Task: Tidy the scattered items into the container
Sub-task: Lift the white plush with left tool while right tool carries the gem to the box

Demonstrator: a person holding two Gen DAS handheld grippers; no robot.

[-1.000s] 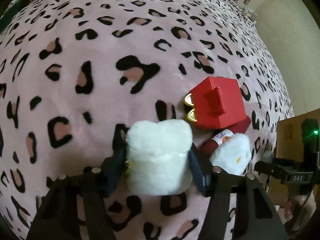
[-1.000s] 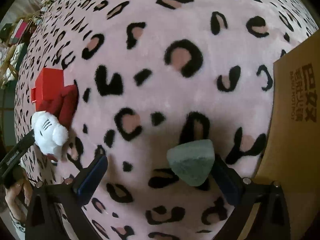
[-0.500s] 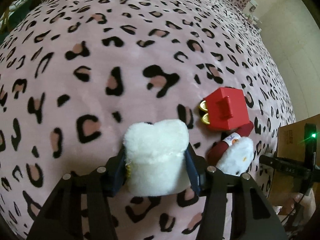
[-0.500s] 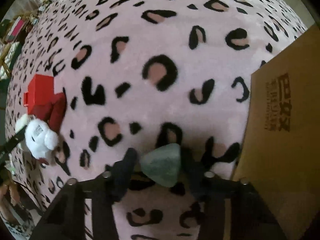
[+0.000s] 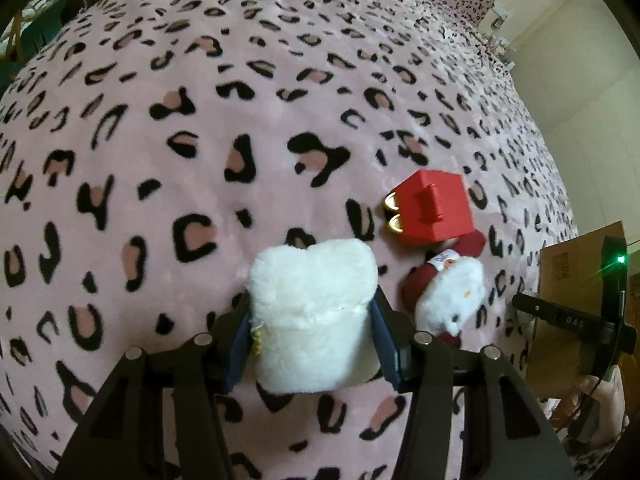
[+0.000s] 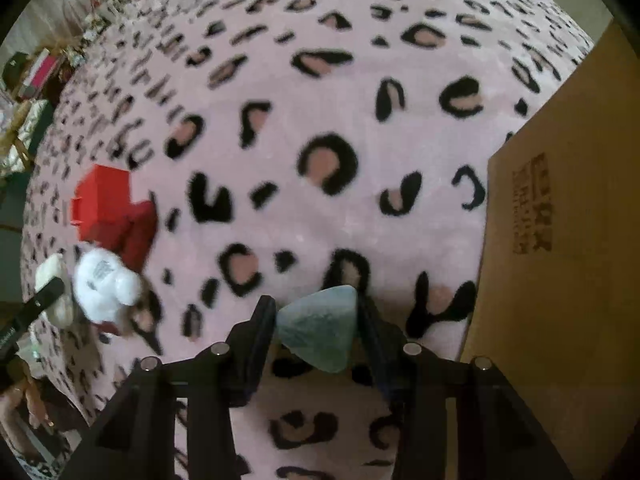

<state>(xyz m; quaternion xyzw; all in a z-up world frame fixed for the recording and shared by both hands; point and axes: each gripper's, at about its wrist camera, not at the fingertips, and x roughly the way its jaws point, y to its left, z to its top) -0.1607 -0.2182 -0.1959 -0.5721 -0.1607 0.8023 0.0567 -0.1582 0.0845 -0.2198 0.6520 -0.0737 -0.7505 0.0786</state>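
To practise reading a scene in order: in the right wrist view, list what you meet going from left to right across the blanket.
Red box → white plush → grey-green wedge held in the right gripper → cardboard box.

We carry two black grippers: the left gripper [image 5: 312,332] and the right gripper [image 6: 316,320] each have angular black arms with cut-out openings, round silver screws at the joints and flat dark-blue pads on the fingers [image 5: 240,348]. In the left view, at about three o'clock, the right one's black body shows white lettering and a small green light [image 5: 620,259].
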